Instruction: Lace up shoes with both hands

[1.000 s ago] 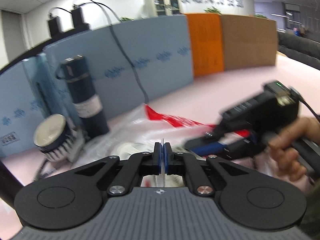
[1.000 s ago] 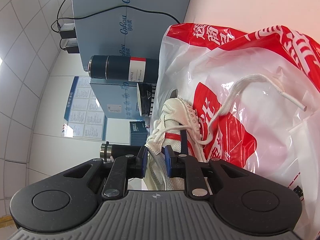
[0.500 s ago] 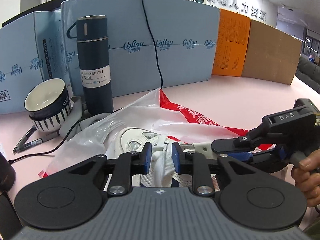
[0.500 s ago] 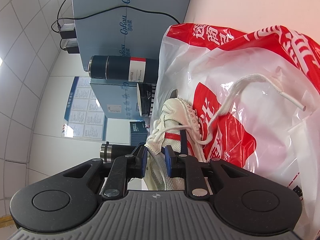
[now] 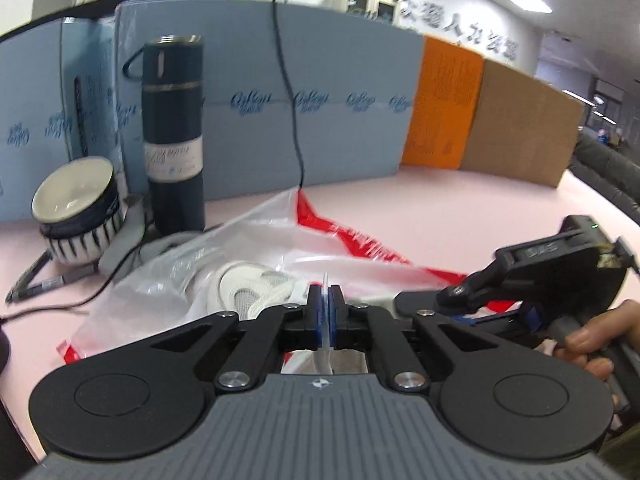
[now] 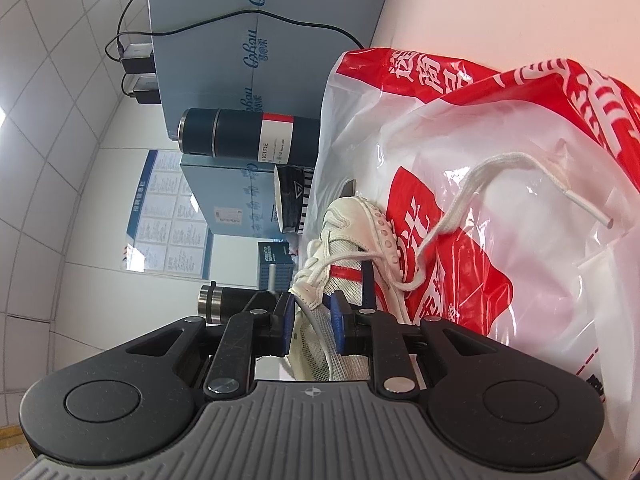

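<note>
Two claws, one sneaker, and the lace tip pointed away from the eyelets.

Pressed together, the left gripper (image 5: 324,312) pinched a white lace end (image 5: 325,334), its tip standing up past the pads, with the white sneaker (image 5: 256,284) lying just ahead and to the left on the red-and-white plastic bag (image 5: 352,240). The right gripper (image 6: 311,318) clamped the sneaker's mesh upper (image 6: 320,344); a second lace (image 6: 480,184) trailed free across the bag.

Half a second ago our left gripper (image 5: 324,312) stood open above the white mesh sneaker (image 5: 256,286); now we have it clamped on a thin white lace tip (image 5: 325,280).
</note>
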`<state>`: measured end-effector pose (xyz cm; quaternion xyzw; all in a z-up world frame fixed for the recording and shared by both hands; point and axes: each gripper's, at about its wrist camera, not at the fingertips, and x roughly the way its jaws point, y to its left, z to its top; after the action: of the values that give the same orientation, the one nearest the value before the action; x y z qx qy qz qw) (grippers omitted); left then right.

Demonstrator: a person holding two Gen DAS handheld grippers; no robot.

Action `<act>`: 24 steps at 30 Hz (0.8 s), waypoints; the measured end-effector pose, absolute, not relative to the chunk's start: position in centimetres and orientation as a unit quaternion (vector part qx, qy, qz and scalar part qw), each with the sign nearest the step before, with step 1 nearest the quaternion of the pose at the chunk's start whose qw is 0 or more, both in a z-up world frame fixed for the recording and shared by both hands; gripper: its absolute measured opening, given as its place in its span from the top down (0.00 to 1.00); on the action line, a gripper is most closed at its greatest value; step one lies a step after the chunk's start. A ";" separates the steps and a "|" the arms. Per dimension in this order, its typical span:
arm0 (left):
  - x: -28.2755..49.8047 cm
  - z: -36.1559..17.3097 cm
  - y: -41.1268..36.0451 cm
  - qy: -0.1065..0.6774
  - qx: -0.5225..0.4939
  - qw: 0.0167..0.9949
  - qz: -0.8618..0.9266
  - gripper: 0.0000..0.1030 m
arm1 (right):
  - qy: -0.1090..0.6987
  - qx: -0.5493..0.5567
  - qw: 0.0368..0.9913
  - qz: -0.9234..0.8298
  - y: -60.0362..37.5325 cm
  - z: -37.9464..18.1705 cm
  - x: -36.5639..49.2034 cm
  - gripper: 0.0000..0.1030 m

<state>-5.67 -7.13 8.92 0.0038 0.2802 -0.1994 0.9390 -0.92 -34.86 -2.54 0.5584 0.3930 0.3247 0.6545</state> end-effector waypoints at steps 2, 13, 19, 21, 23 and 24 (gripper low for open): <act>-6.0 9.4 -7.5 0.281 0.018 0.934 -0.218 0.98 | 0.393 0.563 0.651 0.324 -34.9 -2.7 -0.9 0.82; -6.9 9.1 -10.4 0.310 0.118 0.909 -0.253 0.97 | 0.393 0.584 0.634 0.320 -35.0 -3.3 -1.1 0.82; -6.9 8.7 -10.7 0.315 0.124 0.908 -0.247 0.97 | 0.393 0.586 0.633 0.320 -35.0 -3.3 -1.1 0.82; -6.9 8.7 -10.7 0.314 0.123 0.909 -0.243 0.97 | 0.393 0.587 0.631 0.320 -35.0 -3.3 -1.1 0.82; -6.9 8.7 -10.7 0.314 0.120 0.911 -0.240 0.97 | 0.393 0.587 0.632 0.320 -35.0 -3.3 -1.2 0.82; -6.9 8.7 -10.8 0.314 0.120 0.911 -0.239 0.97 | 0.393 0.587 0.632 0.320 -35.0 -3.3 -1.2 0.82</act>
<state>-6.87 -10.76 8.66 0.1198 0.3140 -0.2394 0.9109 -1.15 -35.00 -3.27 0.5868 0.3928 0.3201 0.6316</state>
